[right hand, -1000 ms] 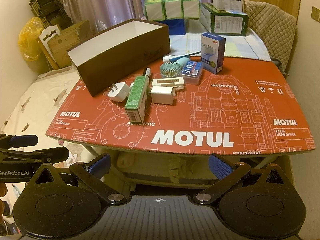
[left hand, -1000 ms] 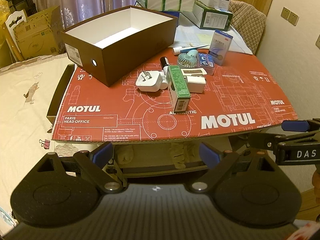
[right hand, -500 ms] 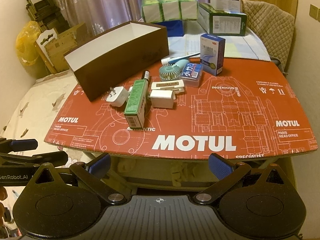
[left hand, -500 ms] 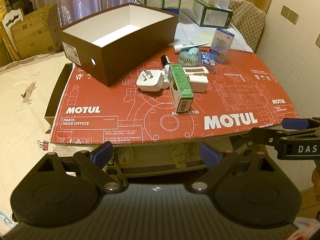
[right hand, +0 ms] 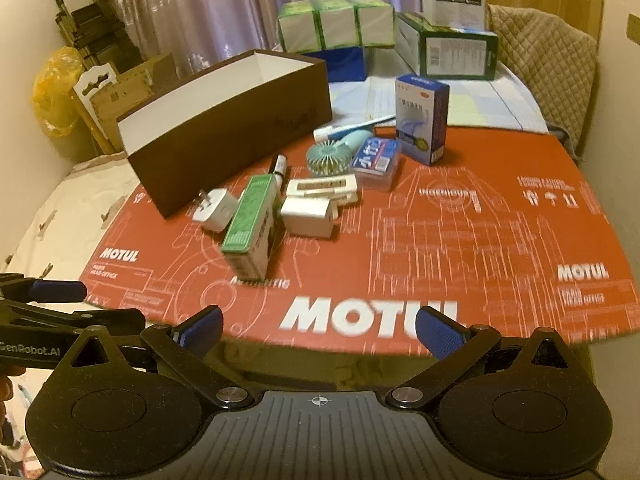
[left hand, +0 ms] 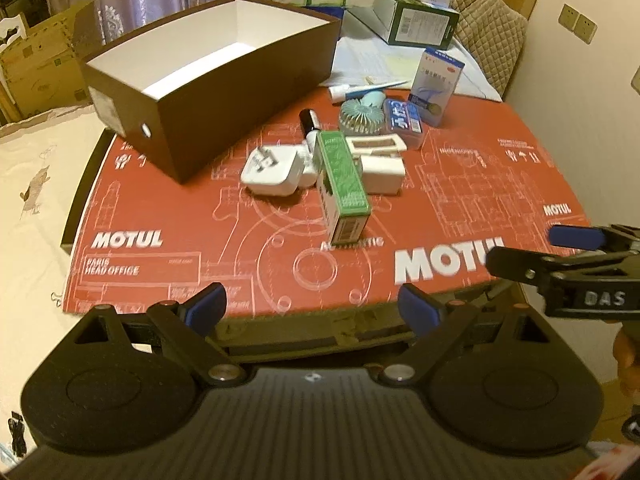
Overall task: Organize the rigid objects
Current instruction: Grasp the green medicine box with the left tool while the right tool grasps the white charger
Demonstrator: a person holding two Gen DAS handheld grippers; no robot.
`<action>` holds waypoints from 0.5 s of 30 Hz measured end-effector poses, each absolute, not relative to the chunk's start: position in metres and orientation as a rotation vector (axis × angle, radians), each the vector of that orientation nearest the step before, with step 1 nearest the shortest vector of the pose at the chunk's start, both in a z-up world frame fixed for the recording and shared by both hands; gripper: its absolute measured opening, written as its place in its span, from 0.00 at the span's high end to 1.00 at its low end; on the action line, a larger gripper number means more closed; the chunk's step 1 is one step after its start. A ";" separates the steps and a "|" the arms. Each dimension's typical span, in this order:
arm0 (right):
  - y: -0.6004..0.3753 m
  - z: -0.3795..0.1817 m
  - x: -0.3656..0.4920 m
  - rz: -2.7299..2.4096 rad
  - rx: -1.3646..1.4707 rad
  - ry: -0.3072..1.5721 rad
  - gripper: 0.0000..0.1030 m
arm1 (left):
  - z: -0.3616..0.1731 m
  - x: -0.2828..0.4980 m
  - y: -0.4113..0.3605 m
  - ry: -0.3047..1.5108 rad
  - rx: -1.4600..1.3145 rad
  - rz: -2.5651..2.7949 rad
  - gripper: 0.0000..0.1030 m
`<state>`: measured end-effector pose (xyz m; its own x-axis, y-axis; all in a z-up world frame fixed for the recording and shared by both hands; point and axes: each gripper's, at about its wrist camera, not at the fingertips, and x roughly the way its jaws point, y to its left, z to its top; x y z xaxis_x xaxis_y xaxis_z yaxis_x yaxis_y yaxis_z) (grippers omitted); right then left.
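Brown shoebox (left hand: 208, 80) stands empty at the left of the red MOTUL-covered table (left hand: 500, 184). Just right lie a white plug adapter (left hand: 272, 170), a green carton (left hand: 344, 184), a mint fan (left hand: 360, 116) and an upright blue box (left hand: 438, 80). Left claw (left hand: 312, 308) and right claw (right hand: 320, 326) hover apart, holding nothing.

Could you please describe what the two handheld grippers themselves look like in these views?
Both are matte black plastic. The left gripper and right gripper each have two angled fingers tipped with textured blue pads, silver pivot screws, round raised discs and a ribbed base. Side-on, one reads "DAS", the other "GenRobot.AI". No cables or sleeves show.
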<state>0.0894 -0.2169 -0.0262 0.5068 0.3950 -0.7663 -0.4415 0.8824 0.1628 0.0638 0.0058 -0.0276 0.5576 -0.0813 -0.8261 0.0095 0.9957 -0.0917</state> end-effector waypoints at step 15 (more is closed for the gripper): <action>-0.206 -0.054 0.194 0.817 -0.174 0.873 0.50 | -0.054 0.143 -0.024 1.005 -0.110 0.014 0.23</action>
